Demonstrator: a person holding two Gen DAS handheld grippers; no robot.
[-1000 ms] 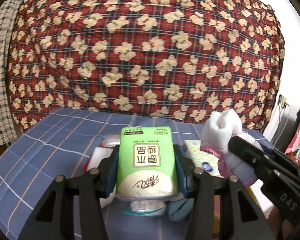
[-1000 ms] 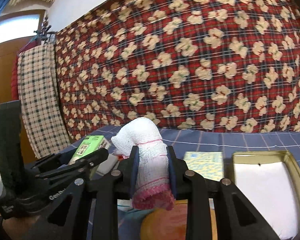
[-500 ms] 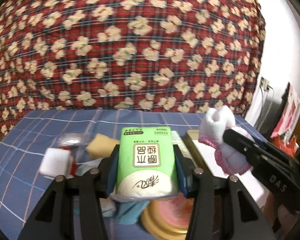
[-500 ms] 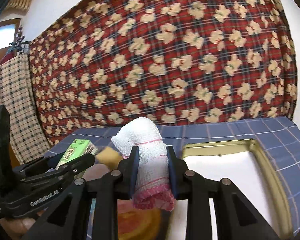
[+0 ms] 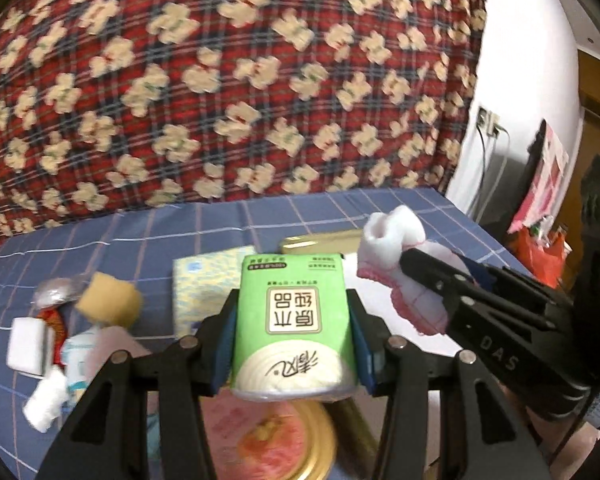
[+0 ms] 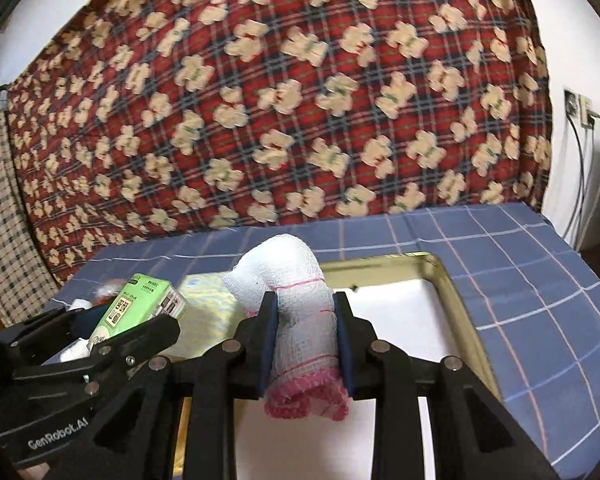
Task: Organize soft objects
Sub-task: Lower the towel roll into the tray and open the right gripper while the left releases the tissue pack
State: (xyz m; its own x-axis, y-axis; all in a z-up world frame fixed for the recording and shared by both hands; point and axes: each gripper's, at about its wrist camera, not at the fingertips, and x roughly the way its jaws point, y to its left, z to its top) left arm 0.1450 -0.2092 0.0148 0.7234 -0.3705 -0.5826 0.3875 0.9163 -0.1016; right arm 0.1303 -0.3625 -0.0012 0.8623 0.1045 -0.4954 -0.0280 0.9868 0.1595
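Blue checked table [image 6: 540, 280], floral plaid cloth [image 6: 280, 100] behind.
Your left claw [image 5: 292, 320] grips a tissue pack [image 5: 294, 320]; right claw [image 6: 304, 336] grips a gauze roll [image 6: 300, 312].

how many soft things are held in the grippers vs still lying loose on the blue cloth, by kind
Held tissue packs: 1, green tissue pack in the left gripper
Held cloth rolls: 1, white gauze roll in the right gripper
Loose sponges: 1, yellow sponge
Loose flat packs: 1, pale yellow pack
Total: 4; the blurred small white items at left are left uncounted.
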